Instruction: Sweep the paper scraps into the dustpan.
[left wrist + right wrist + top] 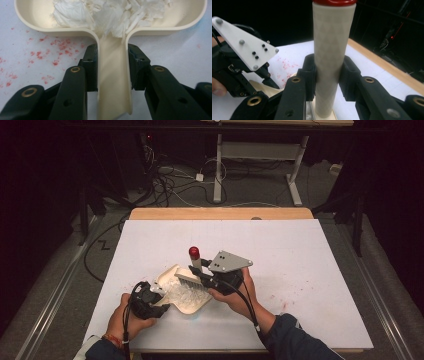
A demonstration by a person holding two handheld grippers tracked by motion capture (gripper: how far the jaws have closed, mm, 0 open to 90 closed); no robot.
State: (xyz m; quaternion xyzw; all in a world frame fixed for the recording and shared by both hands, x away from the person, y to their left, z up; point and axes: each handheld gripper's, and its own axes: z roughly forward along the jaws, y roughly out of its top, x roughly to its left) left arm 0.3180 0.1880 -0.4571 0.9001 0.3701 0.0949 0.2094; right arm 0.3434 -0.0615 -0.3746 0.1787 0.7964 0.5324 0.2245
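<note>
A cream dustpan (192, 304) lies on the white sheet with a heap of white paper scraps (184, 292) in it. My left gripper (159, 296) is shut on the dustpan's handle (112, 82), one jaw pressing each side, and the scraps (110, 12) lie just beyond. My right gripper (202, 272) is shut on a brush's pale handle (332, 50), which stands upright and has a red cap (194, 252). The brush's bristles (187, 279) rest at the pan's far edge. In the right gripper view, the left gripper (269, 82) shows at the left.
The white sheet (300, 270) covers the wooden table (220, 213). Faint red specks (55, 47) mark the sheet beside the pan. Beyond the far edge are a dark floor, cables and a desk frame (260, 165).
</note>
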